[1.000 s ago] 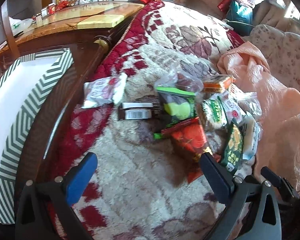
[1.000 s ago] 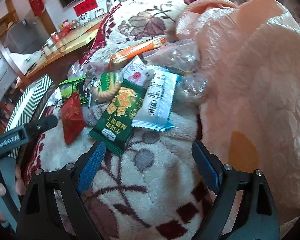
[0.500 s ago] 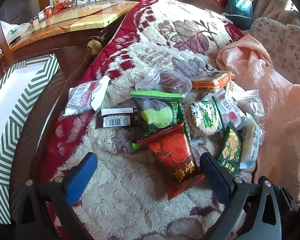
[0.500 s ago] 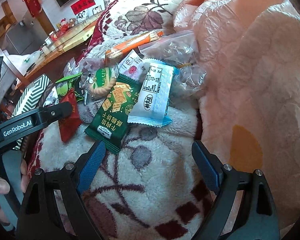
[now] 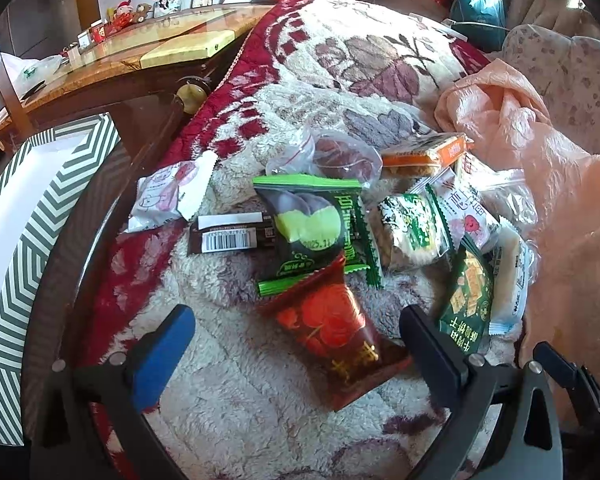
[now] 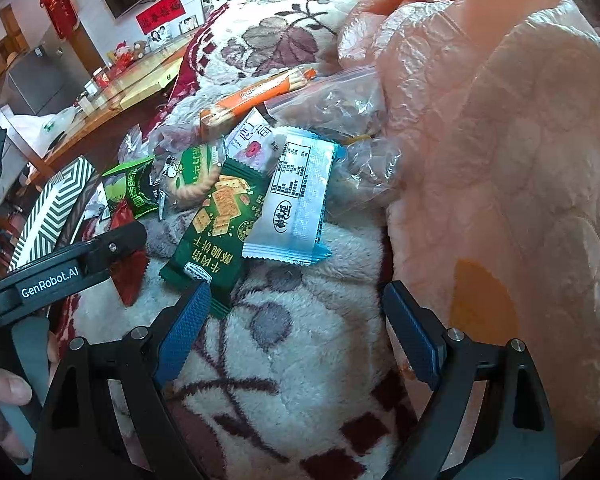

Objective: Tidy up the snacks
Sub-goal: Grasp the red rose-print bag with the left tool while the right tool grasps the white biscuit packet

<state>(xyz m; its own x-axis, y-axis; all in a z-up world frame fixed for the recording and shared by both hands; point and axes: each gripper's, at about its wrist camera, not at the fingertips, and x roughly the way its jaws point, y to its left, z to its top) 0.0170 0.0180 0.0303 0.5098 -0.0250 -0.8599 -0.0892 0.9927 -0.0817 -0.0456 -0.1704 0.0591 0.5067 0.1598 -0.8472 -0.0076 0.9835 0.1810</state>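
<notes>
The big fluffy flower blanket [image 5: 260, 400] is soft, so the snacks sit in a loose heap on it. A striped box [image 5: 24, 240] waits at the blanket's left edge, likely where the snacks should go. The peach plastic bag [image 6: 500, 160] is thin and crinkly. Both tongs are spread wide, holding nothing. The left gripper [image 5: 296, 332] hangs over the shiny red packet [image 5: 332, 336], probably to grab it. The right gripper [image 6: 296, 320] is just below the flat green cracker packet [image 6: 216, 228].

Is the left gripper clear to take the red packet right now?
Probably yes: the left gripper is open, the red packet lies between its fingers on top of the blanket, nothing covering it.
</notes>
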